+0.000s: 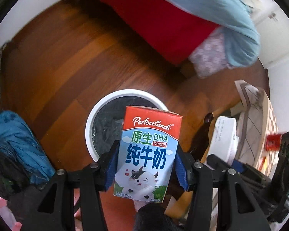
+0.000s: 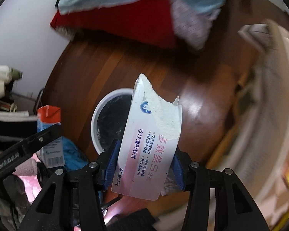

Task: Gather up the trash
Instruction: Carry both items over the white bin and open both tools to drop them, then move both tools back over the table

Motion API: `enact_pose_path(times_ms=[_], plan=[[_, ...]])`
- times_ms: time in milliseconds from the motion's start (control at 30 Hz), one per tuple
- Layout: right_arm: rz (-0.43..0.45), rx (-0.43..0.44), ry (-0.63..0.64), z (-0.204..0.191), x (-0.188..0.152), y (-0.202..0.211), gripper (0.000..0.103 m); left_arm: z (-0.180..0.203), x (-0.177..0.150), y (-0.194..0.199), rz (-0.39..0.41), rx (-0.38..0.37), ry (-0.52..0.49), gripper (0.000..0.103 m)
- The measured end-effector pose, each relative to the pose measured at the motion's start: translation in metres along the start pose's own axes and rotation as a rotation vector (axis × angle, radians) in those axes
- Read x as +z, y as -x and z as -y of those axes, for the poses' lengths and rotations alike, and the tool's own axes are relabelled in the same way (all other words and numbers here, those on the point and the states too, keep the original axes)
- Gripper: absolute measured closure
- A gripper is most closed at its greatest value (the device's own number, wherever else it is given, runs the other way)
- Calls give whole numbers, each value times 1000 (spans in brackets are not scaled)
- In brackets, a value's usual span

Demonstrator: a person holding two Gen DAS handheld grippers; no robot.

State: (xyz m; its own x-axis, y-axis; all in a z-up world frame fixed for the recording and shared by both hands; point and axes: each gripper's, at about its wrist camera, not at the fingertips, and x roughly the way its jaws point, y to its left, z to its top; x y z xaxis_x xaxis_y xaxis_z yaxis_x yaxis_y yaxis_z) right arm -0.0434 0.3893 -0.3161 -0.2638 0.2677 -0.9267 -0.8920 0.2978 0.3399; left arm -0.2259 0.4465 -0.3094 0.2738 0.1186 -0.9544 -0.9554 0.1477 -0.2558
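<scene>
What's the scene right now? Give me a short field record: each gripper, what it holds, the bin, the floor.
left gripper: shut on milk carton, blue finger pads pressing on both sides
right gripper: shut on toothpaste box, torn at its far end
bin: white rim, dark liner, on the wooden floor, seen past both held items
milk carton in the right wrist view: visible at left
bedding: red and light blue, hanging over the floor beyond the bin
release: not yet done, both items gripped
</scene>
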Motion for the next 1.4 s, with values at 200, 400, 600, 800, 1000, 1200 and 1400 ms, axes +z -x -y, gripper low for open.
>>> enact_pose_path(times_ms=[200,400,600,800,1000,1200,1400], plan=[[-76,-10,63,-36,27,-60,51,-30,17,-26,-56,-62,86,53],[-129,-11,90,-45,40,-98,45,-45,19,-18,-29,-3,104,9],[-140,-48,78,-44,41,-105,2,-47,3,8,67,201,41,4],[-125,-137,123,-49,32,-92,2,-48,-15,31,118,268,21,3],[-107,-171,155,-61,20,-62,2,-41,-27,48,132,291,14,3],[-69,-161,173,-74,4,-24,2,-31,-39,80,175,298,-8,3],[7,-141,182,-83,-14,29,2,-15,-59,125,235,305,-49,3]])
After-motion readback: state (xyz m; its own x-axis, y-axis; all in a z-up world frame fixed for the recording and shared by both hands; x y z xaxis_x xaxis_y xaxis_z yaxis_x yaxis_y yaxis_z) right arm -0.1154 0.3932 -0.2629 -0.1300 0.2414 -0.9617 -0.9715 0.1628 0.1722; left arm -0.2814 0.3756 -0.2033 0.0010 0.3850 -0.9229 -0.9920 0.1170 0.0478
